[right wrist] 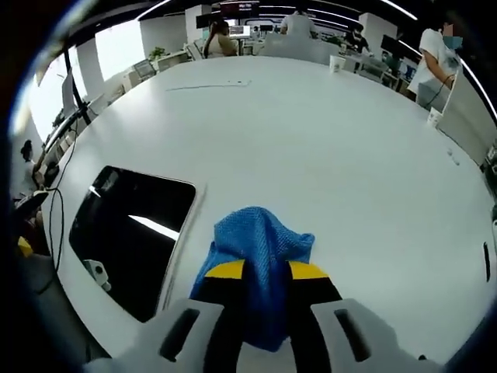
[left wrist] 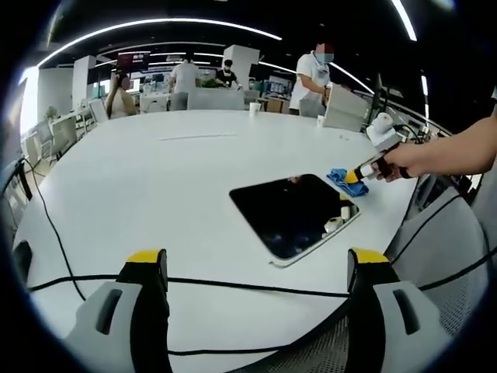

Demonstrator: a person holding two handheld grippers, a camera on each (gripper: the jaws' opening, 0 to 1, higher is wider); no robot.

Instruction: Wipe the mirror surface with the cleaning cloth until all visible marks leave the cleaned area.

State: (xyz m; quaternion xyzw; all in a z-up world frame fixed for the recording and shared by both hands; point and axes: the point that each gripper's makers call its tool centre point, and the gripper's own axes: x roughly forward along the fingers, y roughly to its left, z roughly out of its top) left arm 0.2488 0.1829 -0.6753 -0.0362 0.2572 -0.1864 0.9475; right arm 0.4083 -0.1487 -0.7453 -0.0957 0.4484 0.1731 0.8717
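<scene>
- My right gripper [right wrist: 258,273] is clamped on the blue cloth [right wrist: 258,256]; soft, light, bunches easily, so I'd keep hold at the gathered fold.
- Mirror [right wrist: 132,233] lies flat at nine o'clock, just beside; slick, fragile glass.
- My left gripper [left wrist: 256,268] stands wide, holding nothing.
</scene>
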